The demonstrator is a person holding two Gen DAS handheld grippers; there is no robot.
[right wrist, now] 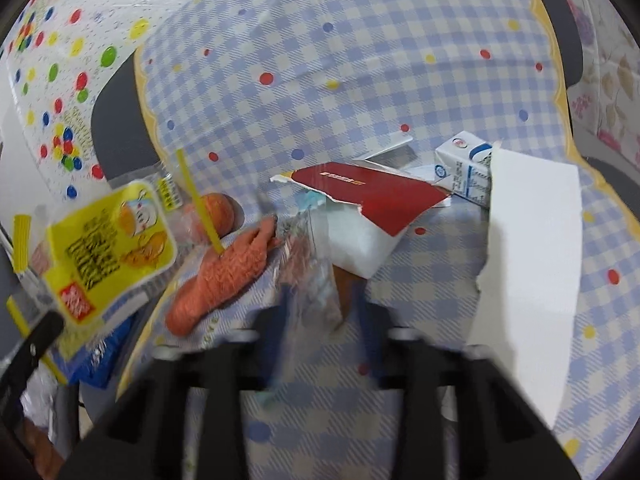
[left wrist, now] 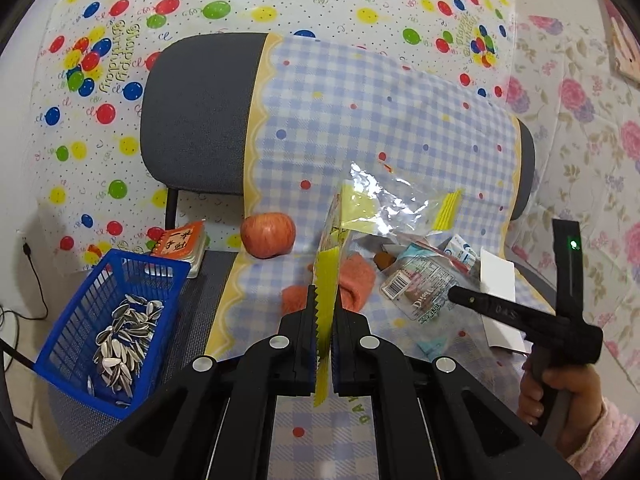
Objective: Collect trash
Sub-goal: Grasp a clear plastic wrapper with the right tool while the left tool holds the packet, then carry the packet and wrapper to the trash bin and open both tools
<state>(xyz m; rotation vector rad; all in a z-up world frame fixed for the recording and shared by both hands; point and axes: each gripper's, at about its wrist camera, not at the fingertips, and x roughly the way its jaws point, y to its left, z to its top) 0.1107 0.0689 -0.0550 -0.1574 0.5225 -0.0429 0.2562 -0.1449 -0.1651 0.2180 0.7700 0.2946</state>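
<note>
From the left wrist I see my left claw clenched on the yellow sealed edge of a wrapper, which stands up out of the jaws, its clear crinkled part lifted over the checked cloth that covers the chair. The wrapper is thin, light film; I judge it slippery and floppy, so the stiffer seam where I have it is the right hold. To my left a blue basket sits on the seat with seed shells in it, well below and beside the wrapper. An apple and an orange rag lie on the cloth. More litter lies to the right: a printed packet and a small carton. My right claw reaches in toward that packet.

From the right wrist the picture is blurred near the fingers. My right claw appears released, jaws apart, with a clear packet between or just ahead of them; I cannot tell whether it touches. Beyond lie a torn red card, the carton and a white sheet. The card is stiff and light; an edge would serve. The held wrapper shows at the left.
</note>
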